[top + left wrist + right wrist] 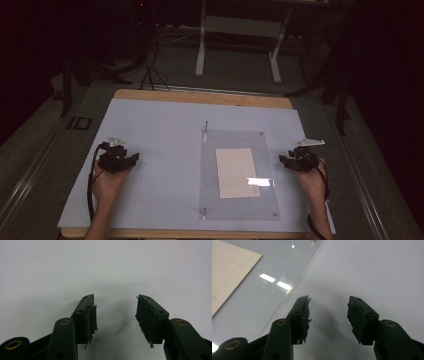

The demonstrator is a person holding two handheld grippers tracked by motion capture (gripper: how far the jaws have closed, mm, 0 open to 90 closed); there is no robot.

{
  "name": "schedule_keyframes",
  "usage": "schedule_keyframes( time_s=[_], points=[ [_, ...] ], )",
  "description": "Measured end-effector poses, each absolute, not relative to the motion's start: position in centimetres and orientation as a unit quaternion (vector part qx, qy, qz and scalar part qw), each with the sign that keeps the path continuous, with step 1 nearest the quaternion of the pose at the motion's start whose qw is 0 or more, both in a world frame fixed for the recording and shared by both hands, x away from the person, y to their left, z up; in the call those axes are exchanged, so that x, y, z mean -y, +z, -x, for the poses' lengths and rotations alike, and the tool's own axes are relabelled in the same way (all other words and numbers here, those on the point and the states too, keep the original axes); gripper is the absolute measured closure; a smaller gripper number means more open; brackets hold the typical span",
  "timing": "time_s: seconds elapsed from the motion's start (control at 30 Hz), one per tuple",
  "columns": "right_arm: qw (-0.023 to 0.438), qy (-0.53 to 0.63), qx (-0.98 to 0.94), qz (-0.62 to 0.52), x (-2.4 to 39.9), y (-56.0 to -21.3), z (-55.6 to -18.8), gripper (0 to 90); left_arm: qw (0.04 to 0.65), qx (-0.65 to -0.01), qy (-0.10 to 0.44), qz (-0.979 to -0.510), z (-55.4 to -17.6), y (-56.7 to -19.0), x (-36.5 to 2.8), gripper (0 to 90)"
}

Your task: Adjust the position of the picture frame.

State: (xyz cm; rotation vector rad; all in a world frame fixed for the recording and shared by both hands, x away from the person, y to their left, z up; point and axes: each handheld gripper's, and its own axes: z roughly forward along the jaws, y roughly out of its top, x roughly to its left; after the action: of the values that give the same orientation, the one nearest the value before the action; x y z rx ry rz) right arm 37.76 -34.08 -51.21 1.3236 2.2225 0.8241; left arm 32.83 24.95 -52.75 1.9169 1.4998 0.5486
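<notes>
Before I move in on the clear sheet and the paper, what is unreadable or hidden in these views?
- Paper: faint printed boxes in the right gripper view, too small to read; its far part cut off by the frame edge.
- Clear sheet: glare patch in the high view masks its surface; whether it lies over or under the paper is unclear.
- Corner posts: too small to identify.

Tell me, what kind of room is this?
Probably a lab or workshop: a worktable with a pale mat, a clear plate bolted over a card, a metal bench frame and cables on the dark floor.
</notes>
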Motion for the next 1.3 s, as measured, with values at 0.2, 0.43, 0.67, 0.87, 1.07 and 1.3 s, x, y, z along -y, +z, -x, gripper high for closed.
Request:
schedule_keyframes(
  time_s=[0.2, 0.43, 0.67, 0.87, 1.07, 1.3],
  points=[
    [0.230, 0.294, -0.812, -0.450, 33.3, -51.4, -37.6, 56.0, 0.322, -0.539, 0.221, -0.746, -31.9, -52.2, -24.0, 55.4],
    [0.214, 0.312, -0.820, -0.429, 31.7, -51.5, -37.8, 53.3, 0.331, -0.509, 0.257, -0.752, -31.1, -51.8, -23.8, 55.7],
    [0.181, 0.355, -0.812, -0.426, 30.3, -50.7, -38.1, 51.3, 0.336, -0.508, 0.268, -0.746, -30.3, -51.1, -23.2, 61.6],
    [0.178, 0.351, -0.824, -0.407, 28.9, -49.7, -38.8, 52.2, 0.343, -0.507, 0.257, -0.748, -30.1, -50.8, -23.0, 62.3],
    [0.170, 0.371, -0.823, -0.396, 28.0, -48.3, -39.8, 51.9, 0.350, -0.496, 0.237, -0.759, -29.9, -50.3, -22.6, 66.3],
    [0.164, 0.377, -0.830, -0.376, 26.6, -47.9, -41.1, 56.2, 0.363, -0.475, 0.191, -0.779, -30.1, -51.1, -22.1, 70.6]
  ],
)
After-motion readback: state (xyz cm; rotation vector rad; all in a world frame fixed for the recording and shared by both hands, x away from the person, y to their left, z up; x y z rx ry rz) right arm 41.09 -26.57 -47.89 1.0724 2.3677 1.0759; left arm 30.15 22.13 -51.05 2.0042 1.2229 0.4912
